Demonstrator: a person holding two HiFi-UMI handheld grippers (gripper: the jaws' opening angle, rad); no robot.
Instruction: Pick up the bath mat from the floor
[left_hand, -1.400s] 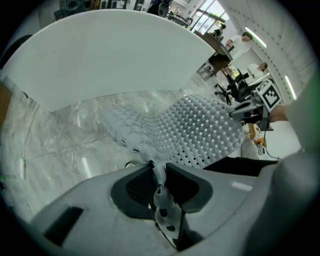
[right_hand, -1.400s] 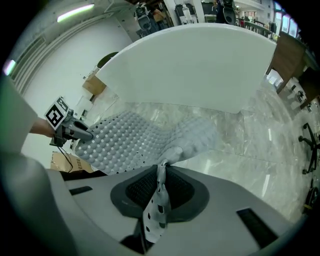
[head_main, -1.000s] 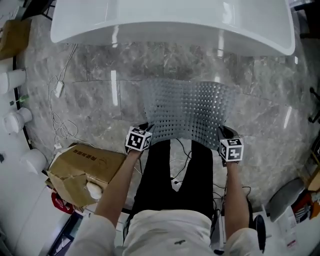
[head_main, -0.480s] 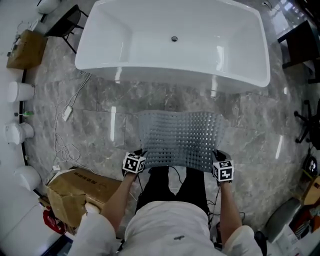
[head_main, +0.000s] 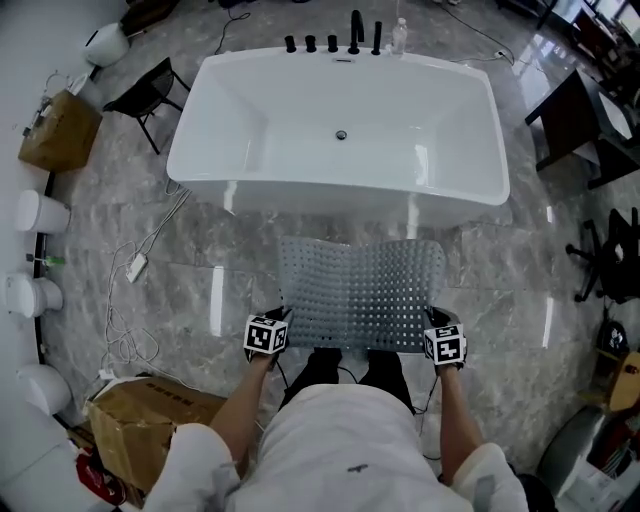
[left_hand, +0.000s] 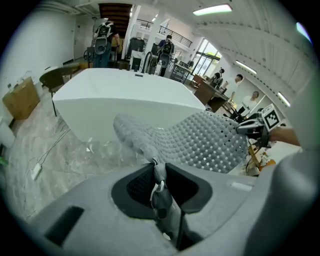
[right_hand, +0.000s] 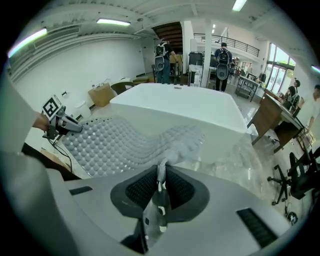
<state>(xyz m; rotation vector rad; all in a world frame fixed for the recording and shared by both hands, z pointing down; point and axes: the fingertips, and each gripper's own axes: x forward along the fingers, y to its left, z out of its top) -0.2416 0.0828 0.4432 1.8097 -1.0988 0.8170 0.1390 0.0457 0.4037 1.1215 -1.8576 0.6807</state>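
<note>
Both arms stretched forward-down — left gripper (head_main: 281, 322), right gripper (head_main: 432, 322) each pinching bath mat (head_main: 362, 293) corner.

The head view looks steeply down from above. Both gripper views face the bathtub (left_hand: 125, 95) closely across the bath mat (left_hand: 200, 145).

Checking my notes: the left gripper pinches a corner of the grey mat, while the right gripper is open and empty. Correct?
No. The right gripper is also shut on a corner of the mat, as the right gripper view shows. The left gripper does pinch its own corner.
</note>
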